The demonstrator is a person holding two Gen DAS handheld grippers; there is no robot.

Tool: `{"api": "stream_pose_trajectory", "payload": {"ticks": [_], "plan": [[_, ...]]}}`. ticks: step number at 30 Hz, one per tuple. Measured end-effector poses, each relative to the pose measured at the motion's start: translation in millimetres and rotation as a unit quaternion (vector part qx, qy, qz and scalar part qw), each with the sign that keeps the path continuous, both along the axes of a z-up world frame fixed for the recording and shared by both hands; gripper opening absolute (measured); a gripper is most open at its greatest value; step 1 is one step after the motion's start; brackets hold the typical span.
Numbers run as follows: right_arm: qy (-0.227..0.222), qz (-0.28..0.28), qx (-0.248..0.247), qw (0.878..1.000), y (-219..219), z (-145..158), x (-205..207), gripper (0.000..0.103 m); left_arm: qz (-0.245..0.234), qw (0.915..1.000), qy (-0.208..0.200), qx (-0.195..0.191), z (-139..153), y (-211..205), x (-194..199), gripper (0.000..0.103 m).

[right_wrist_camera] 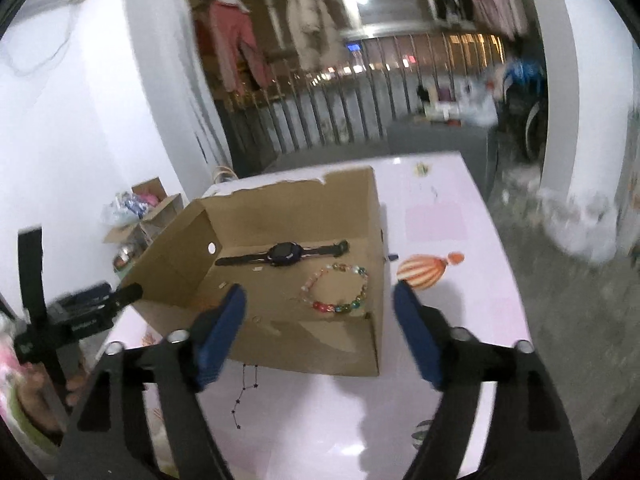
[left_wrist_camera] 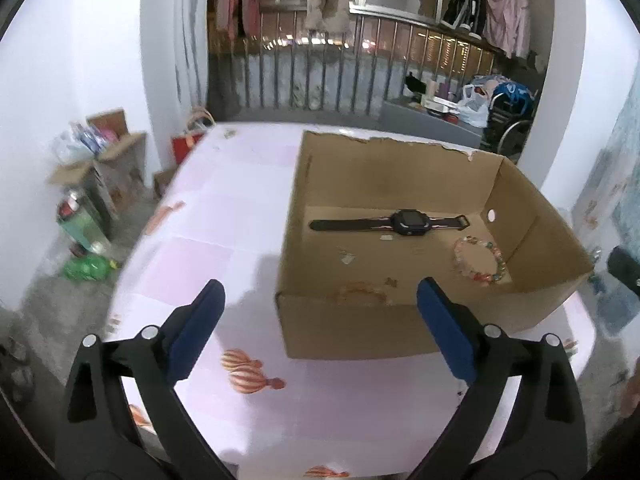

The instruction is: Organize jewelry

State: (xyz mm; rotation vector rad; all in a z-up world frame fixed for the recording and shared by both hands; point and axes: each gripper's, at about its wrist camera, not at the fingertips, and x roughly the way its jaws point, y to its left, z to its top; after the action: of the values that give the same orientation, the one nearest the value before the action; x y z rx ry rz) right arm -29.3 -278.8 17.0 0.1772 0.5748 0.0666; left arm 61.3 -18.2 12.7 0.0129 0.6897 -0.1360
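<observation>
Already the watch (left_wrist_camera: pixel 408 222) and bead bracelet (left_wrist_camera: pixel 480 260) lie inside the cardboard box (left_wrist_camera: pixel 352 332); both jaws stand wide open, empty; nothing loose shows on the table (left_wrist_camera: pixel 224 216)

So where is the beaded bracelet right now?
The beaded bracelet lies on the floor of the cardboard box, in its right near corner, just in front of the black watch.

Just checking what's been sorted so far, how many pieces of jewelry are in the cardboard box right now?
2. A black watch lies flat toward the far wall of the cardboard box, and a colourful beaded bracelet sits nearer, on the box floor. The near wall may hide something.
</observation>
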Motion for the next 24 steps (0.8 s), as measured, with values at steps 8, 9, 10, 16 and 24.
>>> {"api": "stream_pose_trajectory", "payload": {"ticks": [8, 9, 10, 16, 24], "plan": [[0.014, -0.012, -0.048, 0.999, 39, 0, -2, 0.095, 0.024, 0.9983, -0.026, 0.046, 13, -4, -21, 0.095], [0.017, -0.017, -0.055, 0.998, 43, -1, 0, 0.095, 0.026, 0.9977, -0.029, 0.056, 14, -5, -22, 0.095], [0.021, -0.026, -0.066, 0.997, 46, -1, 2, 0.097, 0.031, 0.9967, -0.032, 0.068, 15, -7, -23, 0.095], [0.024, -0.059, -0.102, 0.993, 56, -2, -4, 0.097, 0.034, 0.9953, -0.043, 0.08, 19, -8, -28, 0.095], [0.029, -0.076, -0.088, 0.993, 57, -5, -2, 0.097, 0.018, 0.9983, -0.031, 0.046, 17, -13, -29, 0.095]]}}
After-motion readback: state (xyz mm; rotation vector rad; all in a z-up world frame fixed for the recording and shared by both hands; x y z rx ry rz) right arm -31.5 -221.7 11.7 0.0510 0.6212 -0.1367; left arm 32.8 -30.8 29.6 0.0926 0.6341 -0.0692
